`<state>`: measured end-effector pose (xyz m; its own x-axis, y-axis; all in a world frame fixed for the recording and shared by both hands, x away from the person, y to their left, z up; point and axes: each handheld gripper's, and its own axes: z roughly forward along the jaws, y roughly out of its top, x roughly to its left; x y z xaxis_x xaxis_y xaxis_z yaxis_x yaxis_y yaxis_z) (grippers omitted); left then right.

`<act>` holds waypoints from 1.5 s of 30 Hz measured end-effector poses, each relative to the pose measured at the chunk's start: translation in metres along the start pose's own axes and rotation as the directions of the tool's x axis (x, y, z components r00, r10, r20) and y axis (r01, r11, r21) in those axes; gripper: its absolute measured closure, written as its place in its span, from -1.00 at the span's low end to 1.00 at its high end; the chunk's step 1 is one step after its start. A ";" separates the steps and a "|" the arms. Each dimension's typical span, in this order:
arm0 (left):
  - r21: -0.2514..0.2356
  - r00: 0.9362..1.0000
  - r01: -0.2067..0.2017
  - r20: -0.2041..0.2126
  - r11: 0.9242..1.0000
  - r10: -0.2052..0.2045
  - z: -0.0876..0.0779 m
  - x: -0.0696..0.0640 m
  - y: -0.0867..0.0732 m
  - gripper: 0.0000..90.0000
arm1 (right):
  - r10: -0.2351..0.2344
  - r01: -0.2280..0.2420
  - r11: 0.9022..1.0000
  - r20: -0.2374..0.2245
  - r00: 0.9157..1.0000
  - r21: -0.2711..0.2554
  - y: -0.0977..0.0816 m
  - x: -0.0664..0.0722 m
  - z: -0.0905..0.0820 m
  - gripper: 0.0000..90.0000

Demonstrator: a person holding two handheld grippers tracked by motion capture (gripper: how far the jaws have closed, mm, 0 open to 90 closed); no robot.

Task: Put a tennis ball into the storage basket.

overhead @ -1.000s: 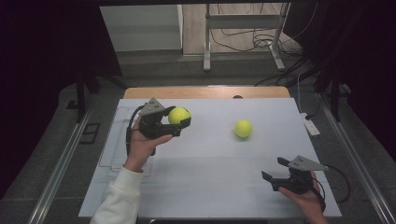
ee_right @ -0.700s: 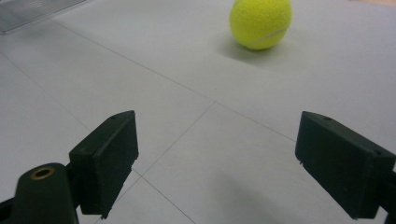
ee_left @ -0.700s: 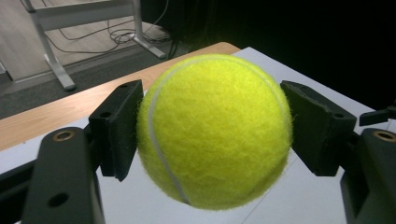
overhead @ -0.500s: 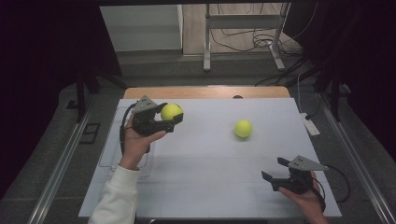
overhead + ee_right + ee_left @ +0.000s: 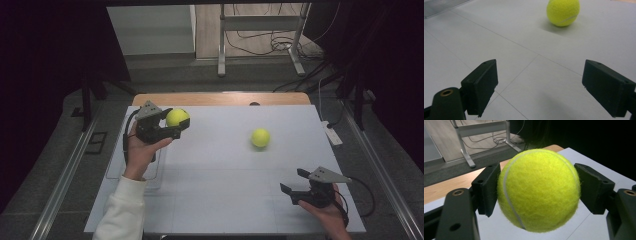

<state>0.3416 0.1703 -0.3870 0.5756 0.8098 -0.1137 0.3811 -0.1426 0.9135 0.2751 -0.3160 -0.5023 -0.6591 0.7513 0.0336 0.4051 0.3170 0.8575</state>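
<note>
Between left tongs [image 5: 537, 192], fuzzy yellow-green tennis ball [image 5: 537, 187]

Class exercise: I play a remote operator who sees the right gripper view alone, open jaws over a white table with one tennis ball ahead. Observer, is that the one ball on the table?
Observer: A second tennis ball is clamped between the pads of the left gripper, up off the white table.
Operator: Where is that gripper?
Observer: In the high view it is at the table's far left, held in the person's left hand.
Operator: And my own gripper?
Observer: The right gripper sits at the near right, jaws open, well short of the loose ball, touching nothing.
</note>
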 end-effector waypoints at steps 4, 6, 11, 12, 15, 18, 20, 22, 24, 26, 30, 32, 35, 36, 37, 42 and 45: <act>-0.001 1.000 0.003 -0.010 1.000 -0.003 -0.001 0.003 0.000 -0.41 | 0.000 0.000 1.000 -0.001 1.000 -0.001 0.000 0.000 0.000 -0.69; -0.003 1.000 0.008 -0.014 1.000 -0.008 -0.002 0.006 -0.001 -0.41 | 0.000 0.000 1.000 0.000 1.000 -0.001 0.000 0.000 0.000 -0.69; -0.010 0.999 0.022 -0.026 1.000 -0.022 -0.005 0.012 -0.001 -0.41 | -0.001 0.001 1.000 -0.002 1.000 -0.001 0.000 0.000 0.000 -0.69; -0.009 0.999 0.023 -0.028 1.000 -0.023 -0.006 0.013 -0.001 -0.41 | -0.001 0.001 1.000 -0.002 1.000 -0.001 0.000 0.000 0.000 -0.69; -0.011 0.999 0.027 -0.031 1.000 -0.027 -0.007 0.015 -0.001 -0.41 | -0.001 0.001 1.000 -0.002 1.000 0.000 0.000 0.000 0.000 -0.69; -0.015 0.999 0.033 -0.038 0.999 -0.033 -0.008 0.018 -0.002 -0.41 | -0.001 0.001 1.000 -0.001 1.000 -0.001 0.000 0.000 0.000 -0.69; -0.015 0.998 0.034 -0.048 0.999 -0.034 -0.009 0.020 -0.002 -0.41 | -0.001 0.001 1.000 -0.001 1.000 0.000 0.000 0.000 0.000 -0.69; -0.016 0.997 0.038 -0.062 0.999 -0.039 -0.010 0.023 -0.003 -0.41 | -0.002 0.002 1.000 -0.001 1.000 0.000 0.000 0.000 0.000 -0.69; -0.017 0.997 0.040 -0.065 0.999 -0.041 -0.011 0.024 -0.003 -0.41 | -0.002 0.002 1.000 -0.001 1.000 -0.001 0.000 0.000 0.000 -0.69; -0.019 0.996 0.044 -0.071 0.999 -0.045 -0.012 0.027 -0.003 -0.41 | -0.004 0.004 1.000 -0.001 1.000 0.000 0.000 0.000 0.000 -0.69; -0.021 0.995 0.049 -0.084 0.999 -0.051 -0.014 0.030 -0.004 -0.41 | -0.002 0.002 1.000 -0.001 1.000 0.000 0.000 0.000 0.000 -0.69; -0.021 0.995 0.050 -0.090 0.999 -0.052 -0.014 0.032 -0.004 -0.41 | -0.003 0.003 1.000 -0.001 1.000 0.000 0.000 0.000 0.000 -0.69; -0.022 0.994 0.051 -0.098 0.998 -0.053 -0.015 0.034 -0.004 -0.41 | -0.004 0.004 1.000 -0.001 1.000 0.001 0.000 0.000 0.000 -0.69; -0.023 0.994 0.053 -0.100 0.998 -0.055 -0.016 0.034 -0.005 -0.41 | -0.004 0.004 1.000 -0.001 1.000 0.001 0.000 0.000 0.000 -0.69; -0.024 0.993 0.054 -0.102 0.998 -0.056 -0.016 0.035 -0.005 -0.41 | -0.003 0.003 1.000 -0.001 1.000 0.001 0.000 0.000 0.000 -0.69; -0.026 0.991 0.060 -0.114 0.998 -0.062 -0.017 0.039 -0.006 -0.41 | -0.003 0.003 1.000 -0.001 1.000 0.001 0.000 0.000 0.000 -0.69; -0.027 0.991 0.061 -0.118 0.998 -0.064 -0.018 0.040 -0.006 -0.41 | -0.003 0.003 1.000 -0.001 1.000 0.000 0.000 0.000 0.000 -0.69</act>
<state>0.3498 0.2141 -0.3902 0.4607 0.8787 -0.1249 0.3958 -0.0775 0.9151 0.2749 -0.3159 -0.5022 -0.6611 0.7496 0.0315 0.4029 0.3193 0.8578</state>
